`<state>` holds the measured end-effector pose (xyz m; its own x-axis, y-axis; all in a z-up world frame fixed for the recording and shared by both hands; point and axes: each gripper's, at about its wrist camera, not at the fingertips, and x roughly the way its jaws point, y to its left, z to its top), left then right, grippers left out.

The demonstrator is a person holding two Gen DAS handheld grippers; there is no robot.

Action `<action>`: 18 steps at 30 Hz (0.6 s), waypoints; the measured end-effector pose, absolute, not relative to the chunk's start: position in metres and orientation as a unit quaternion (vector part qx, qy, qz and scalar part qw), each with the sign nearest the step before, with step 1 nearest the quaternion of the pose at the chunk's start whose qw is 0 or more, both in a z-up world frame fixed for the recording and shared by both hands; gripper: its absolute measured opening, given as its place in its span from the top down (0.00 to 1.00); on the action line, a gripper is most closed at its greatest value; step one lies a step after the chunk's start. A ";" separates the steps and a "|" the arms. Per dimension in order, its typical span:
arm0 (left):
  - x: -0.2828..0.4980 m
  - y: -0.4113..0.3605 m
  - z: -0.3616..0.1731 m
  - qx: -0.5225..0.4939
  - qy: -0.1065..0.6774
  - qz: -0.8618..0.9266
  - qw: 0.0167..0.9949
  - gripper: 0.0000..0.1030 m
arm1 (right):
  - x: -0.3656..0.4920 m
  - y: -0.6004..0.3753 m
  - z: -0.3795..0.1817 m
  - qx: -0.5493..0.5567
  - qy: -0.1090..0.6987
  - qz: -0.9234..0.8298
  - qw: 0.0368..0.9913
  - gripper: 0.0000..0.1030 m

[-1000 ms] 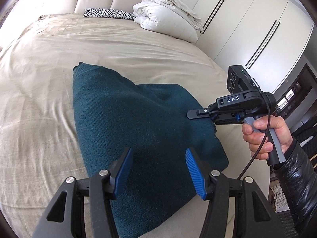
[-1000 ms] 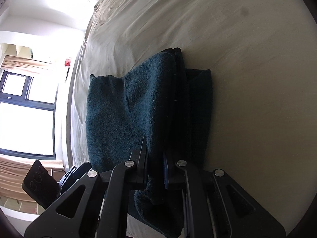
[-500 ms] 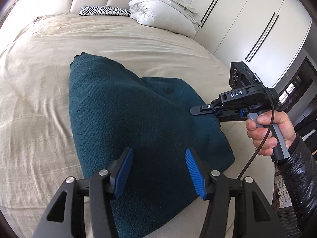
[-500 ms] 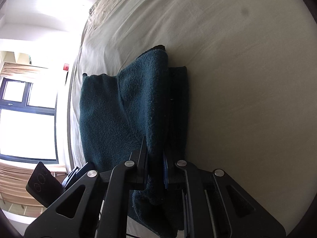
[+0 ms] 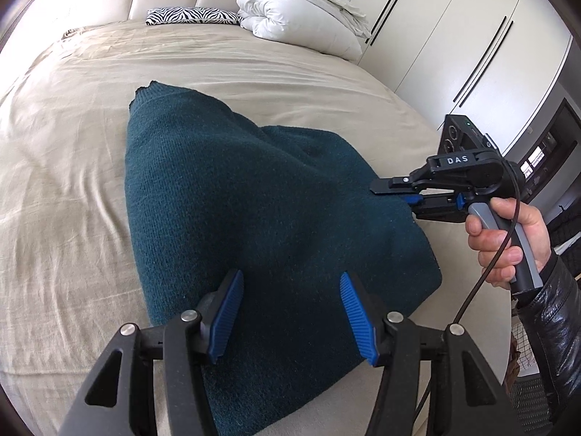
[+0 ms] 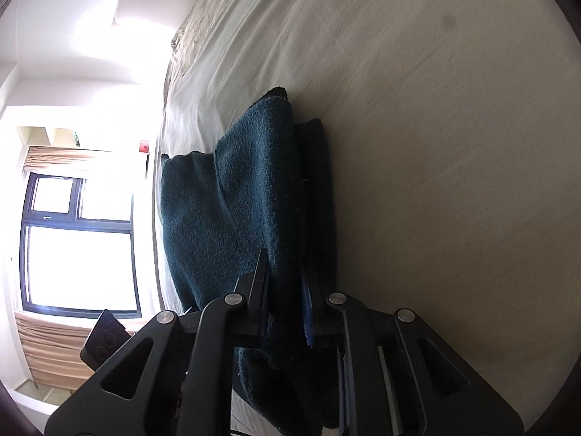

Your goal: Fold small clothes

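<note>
A dark teal knit sweater [image 5: 247, 210] lies partly folded on the beige bed [image 5: 65, 167]. My left gripper [image 5: 290, 309] is open and empty, its blue pads just above the sweater's near part. My right gripper [image 5: 403, 196] is shut on the sweater's right edge and holds that edge lifted, so the cloth tents up. In the right wrist view the sweater [image 6: 254, 200] runs between the shut fingers of the right gripper [image 6: 285, 290], with a lower layer flat on the bed [image 6: 454, 145].
A white folded duvet [image 5: 301, 18] and a zebra-print pillow [image 5: 192, 16] lie at the head of the bed. White wardrobe doors [image 5: 454, 47] stand to the right. A window [image 6: 80, 247] is beyond the bed's far side.
My right gripper has drawn the sweater's edge a little further right and outward. My left gripper has stayed open over the near part of the sweater.
</note>
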<state>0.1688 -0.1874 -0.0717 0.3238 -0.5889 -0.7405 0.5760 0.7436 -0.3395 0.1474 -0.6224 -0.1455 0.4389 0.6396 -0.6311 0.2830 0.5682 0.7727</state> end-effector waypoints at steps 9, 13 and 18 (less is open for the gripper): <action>0.165 -0.187 -0.086 0.009 0.461 -0.350 0.815 0.43 | 0.076 -0.578 -0.109 0.391 0.506 0.101 0.762 0.83; 0.164 -0.184 -0.093 0.009 0.460 -0.357 0.813 0.43 | 0.070 -0.576 -0.141 0.414 0.516 0.084 0.745 0.88; 0.160 -0.176 -0.097 0.000 0.455 -0.365 0.812 0.43 | 0.047 -0.582 -0.171 0.510 0.480 0.097 0.707 0.96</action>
<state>0.1598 -0.1762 -0.0975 0.3199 -0.5933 -0.7386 0.5926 0.7336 -0.3327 0.0466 -0.5820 -0.1711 0.5204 0.6267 -0.5801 0.3531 0.4606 0.8143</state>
